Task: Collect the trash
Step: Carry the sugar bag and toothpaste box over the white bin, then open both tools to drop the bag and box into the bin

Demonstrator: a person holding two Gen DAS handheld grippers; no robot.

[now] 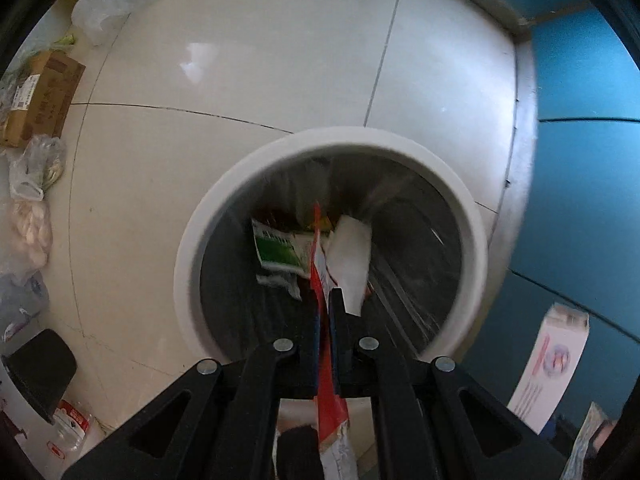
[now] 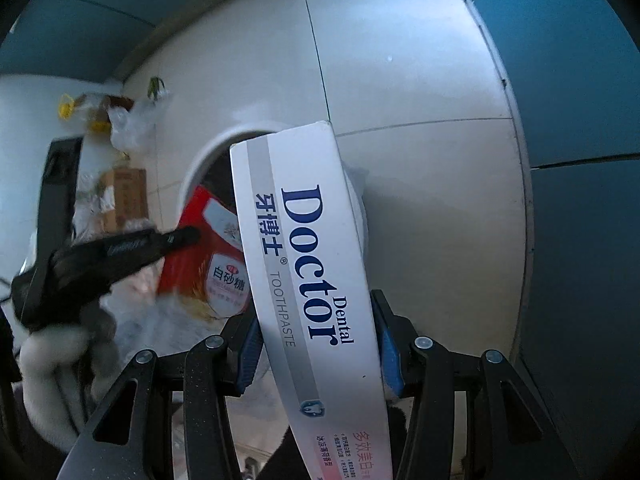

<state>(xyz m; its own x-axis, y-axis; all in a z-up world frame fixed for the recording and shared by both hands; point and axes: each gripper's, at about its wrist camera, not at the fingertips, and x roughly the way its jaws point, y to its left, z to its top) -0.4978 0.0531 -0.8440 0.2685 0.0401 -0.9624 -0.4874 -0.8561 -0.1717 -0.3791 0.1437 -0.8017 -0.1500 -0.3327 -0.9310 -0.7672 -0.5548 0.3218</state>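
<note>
While we look along our left gripper (image 1: 325, 300), its two black fingers are pressed nearly together on a red sugar packet (image 1: 322, 280), which stands edge-on between them: its upper end pokes out past the fingertips and its crumpled lower end trails back beneath the linkage. Straight beyond those fingertips sits the round white trash bin (image 1: 472, 240) on the pale tiled floor (image 1: 240, 60), and the packet's upper end hangs over the bin's mouth. Down inside the dark liner we see a green-and-white wrapper (image 1: 280, 250) and a white scrap of paper (image 1: 352, 256), both ahead of the packet's tip. From the right wrist view, our right gripper (image 2: 318, 340) is open only as wide as the white toothpaste box (image 2: 312, 264) it clamps, with a blue pad (image 2: 250, 350) pressed to each long side. We hold the box near its middle, and it runs forward and slightly left from the fingers, its far end reaching over the bin's near rim. Just to the left of the box, the left gripper and its red packet show above the bin opening. Plastic bags (image 1: 108, 0) and a cardboard box (image 1: 40, 100) lie along the floor well apart from the bin, at the left edge of the left view.
</note>
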